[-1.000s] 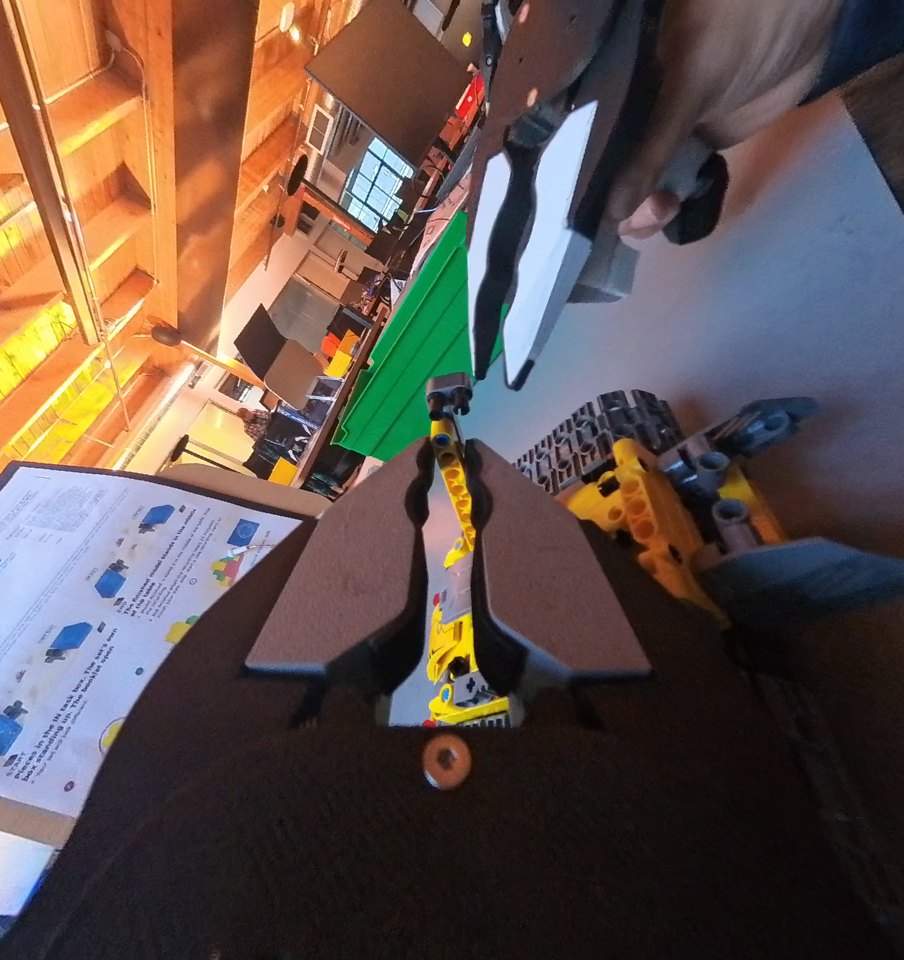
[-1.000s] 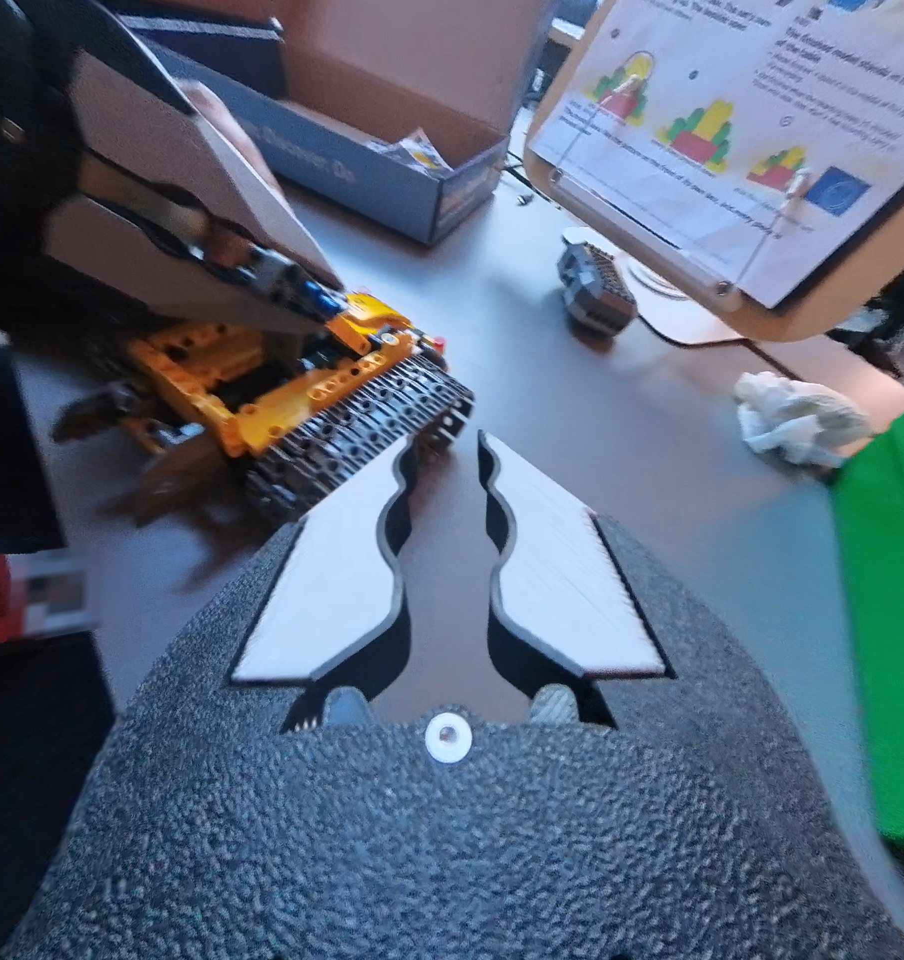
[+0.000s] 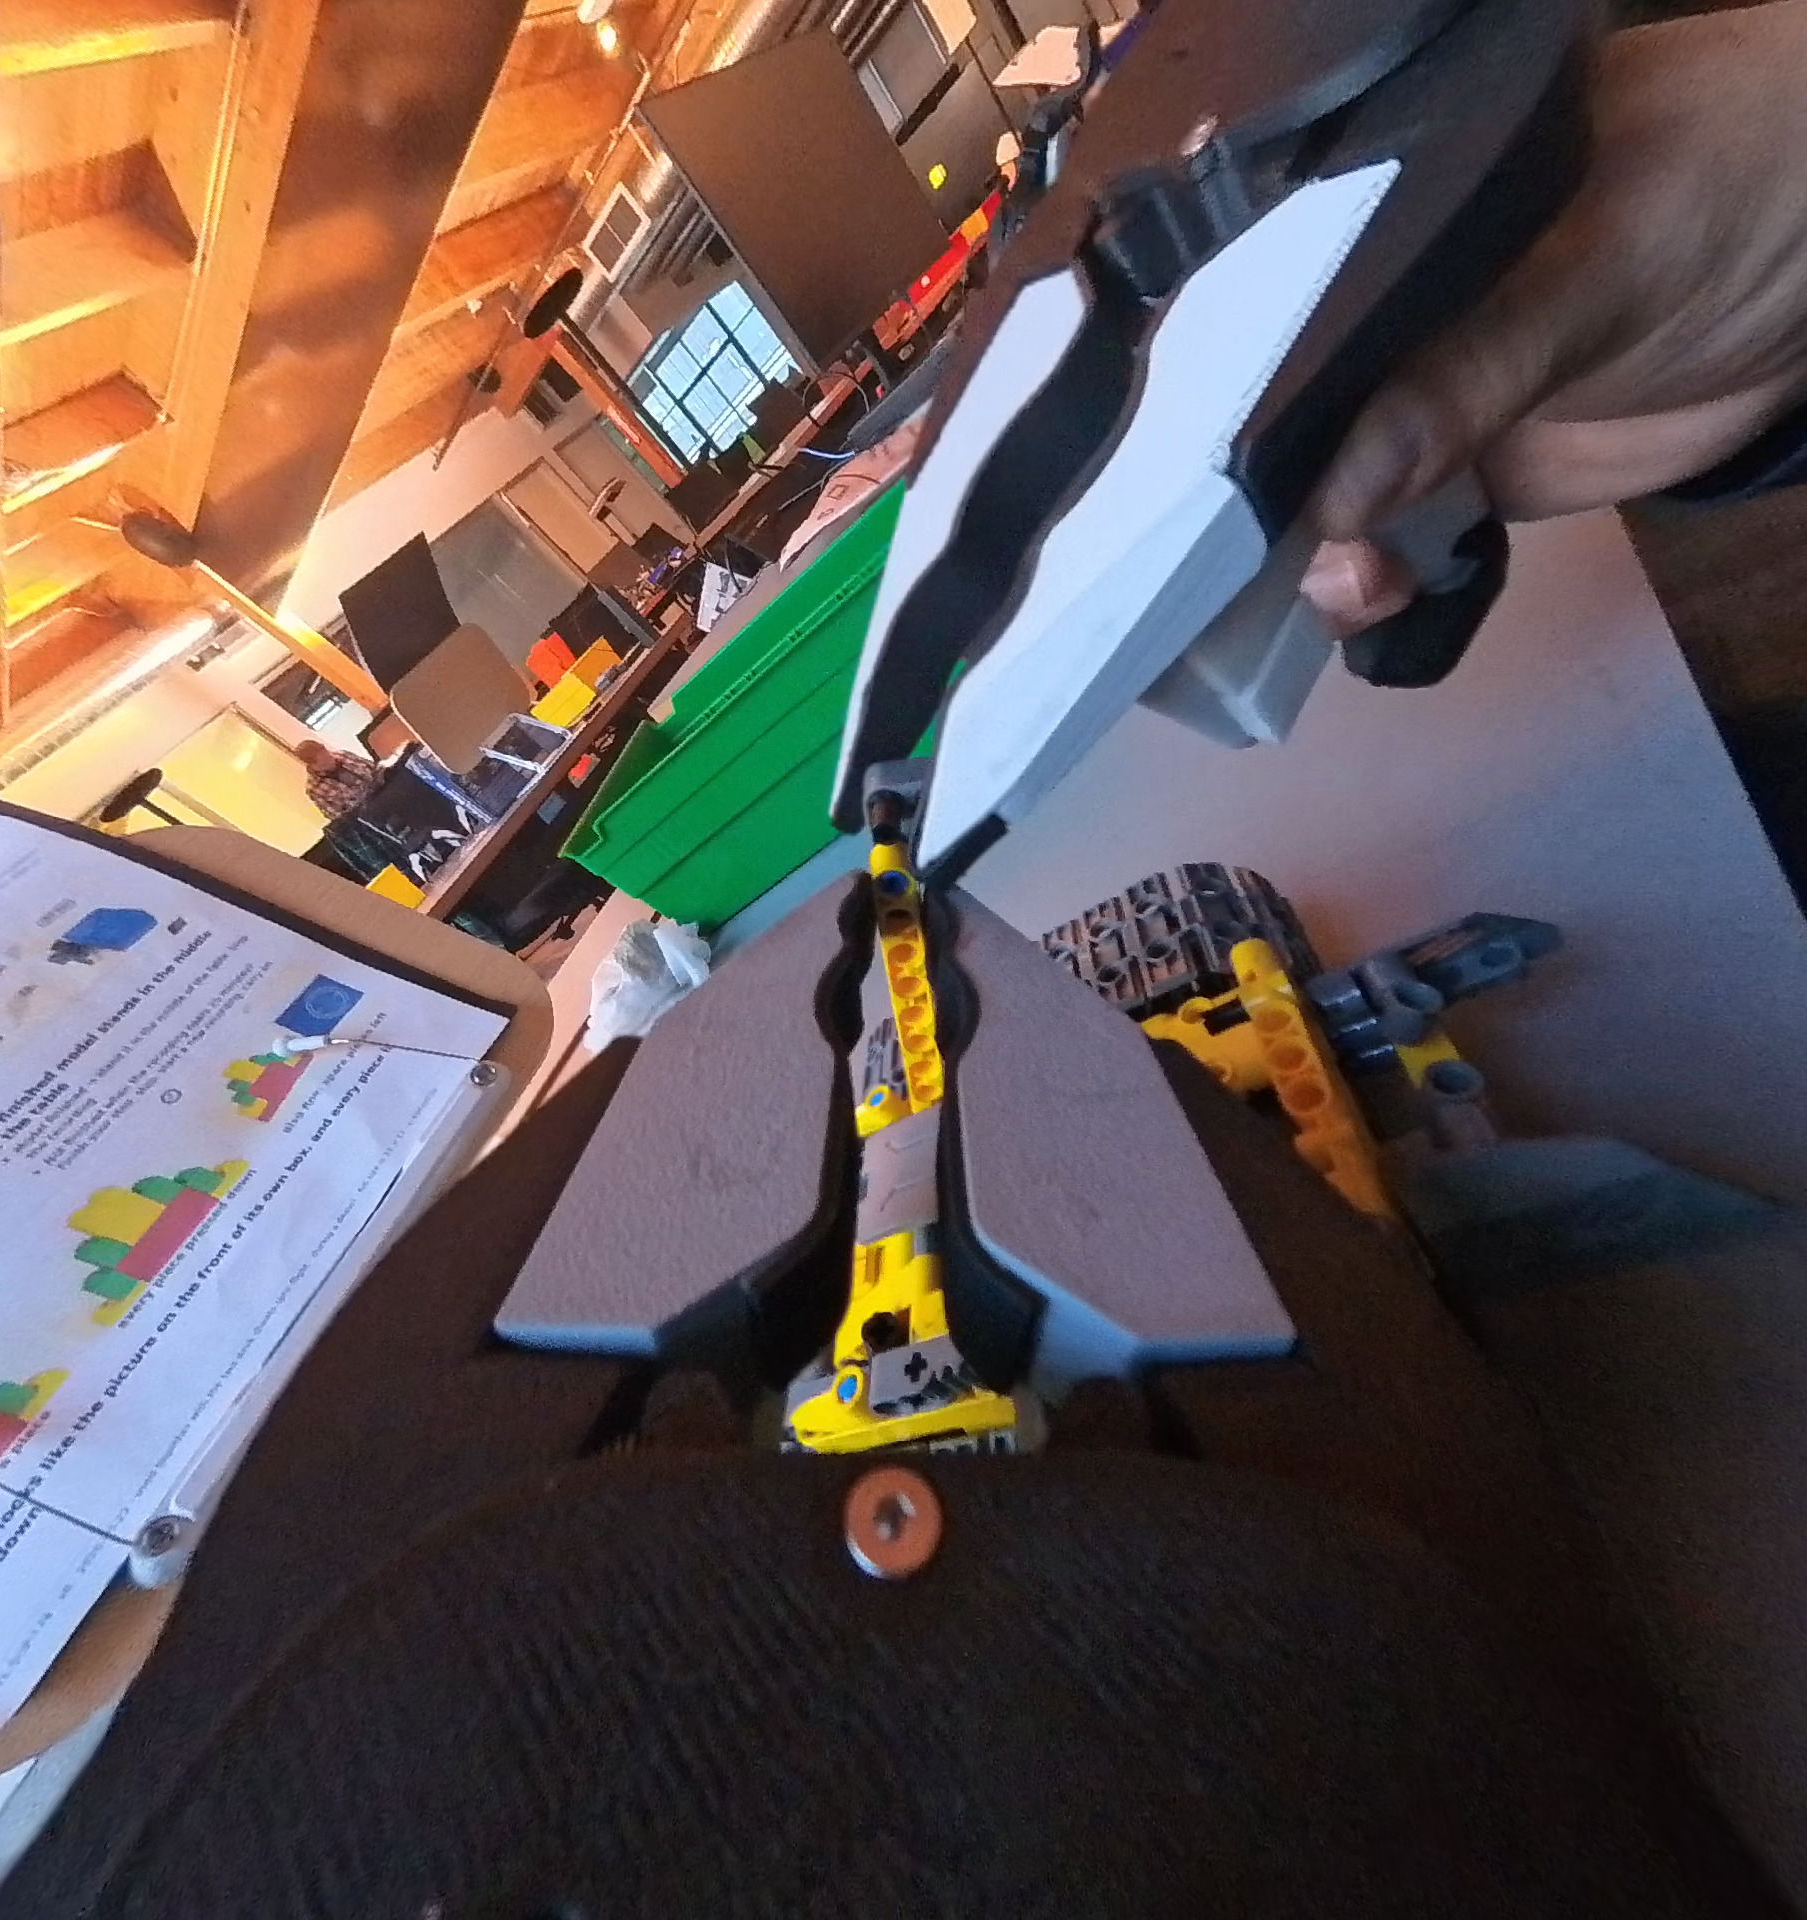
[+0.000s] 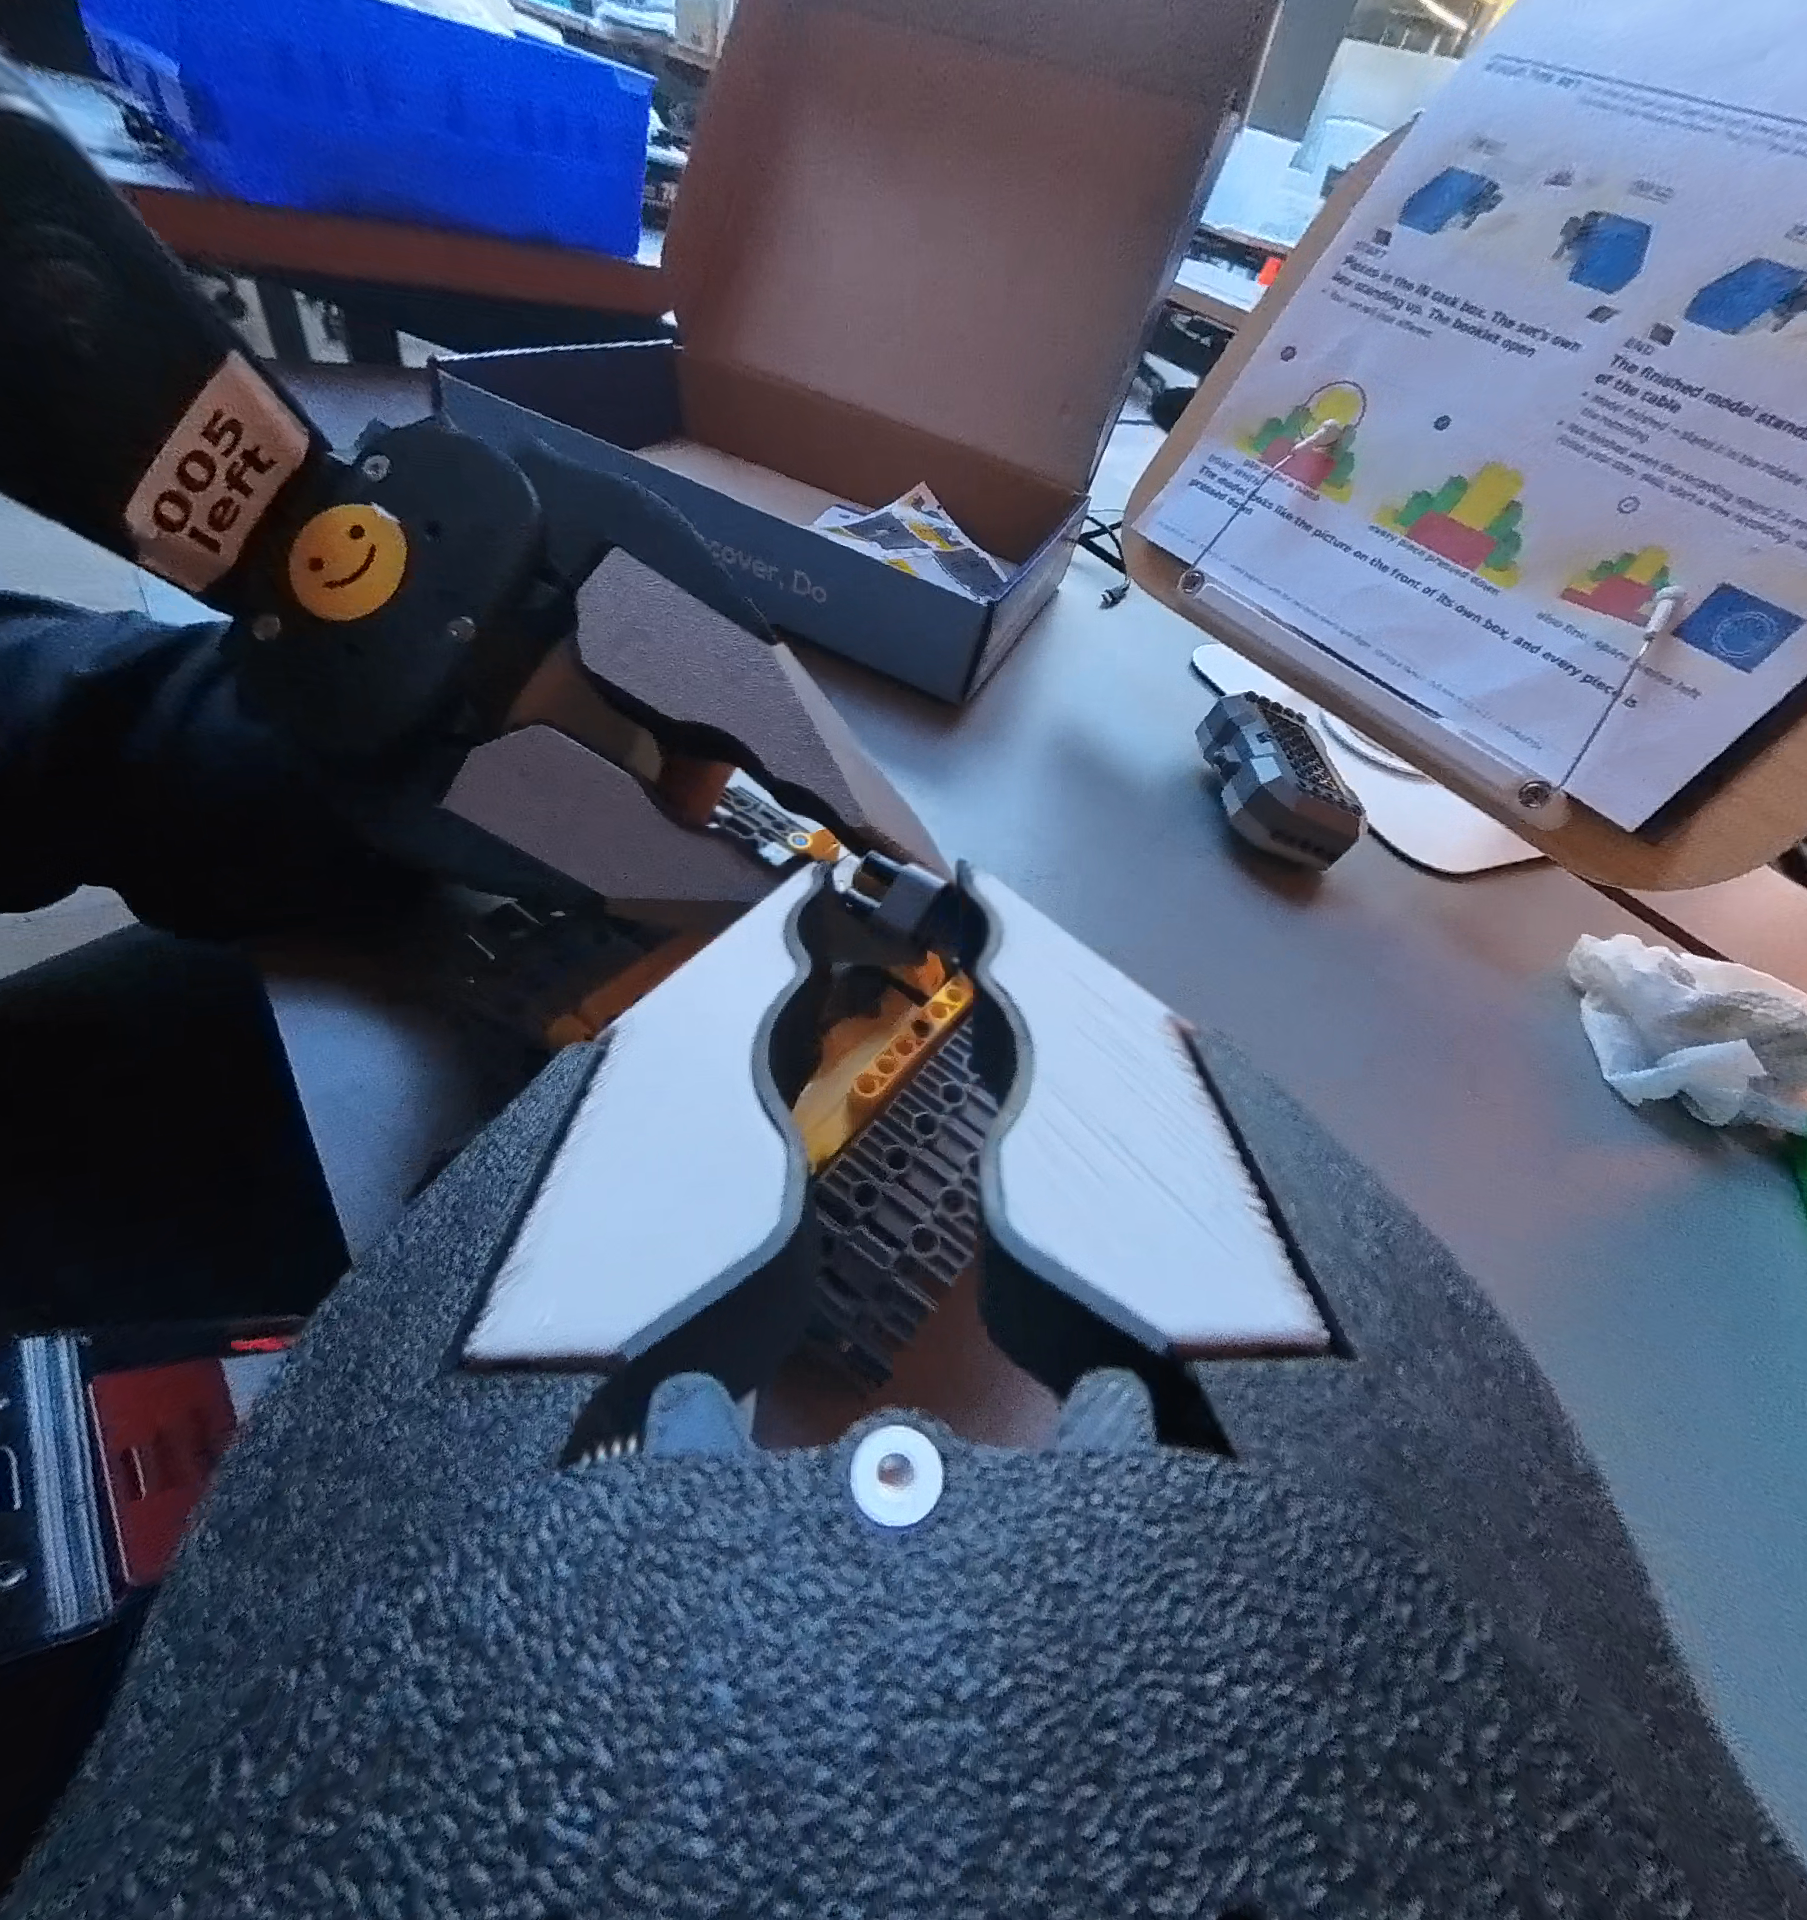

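Yellow beam being pinched by both grippers above the tracked model.

Left gripper (image 3: 894, 904) is being kept pressed on the yellow perforated beam (image 3: 909, 1023), which is running lengthwise between its fingers. The beam's grey end connector (image 4: 894, 902) is being nipped at the tips of the right gripper (image 4: 894, 914), closed on it. The tracked yellow model (image 3: 1242, 987) is being left on the worktop (image 4: 1346, 1091), just below and beside both grippers; an instruction sheet (image 4: 1564, 416) and open cardboard box (image 4: 878, 416) are standing beyond.

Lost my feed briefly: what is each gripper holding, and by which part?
Left gripper clamps the yellow beam arm along its length; right gripper pinches its grey end connector.
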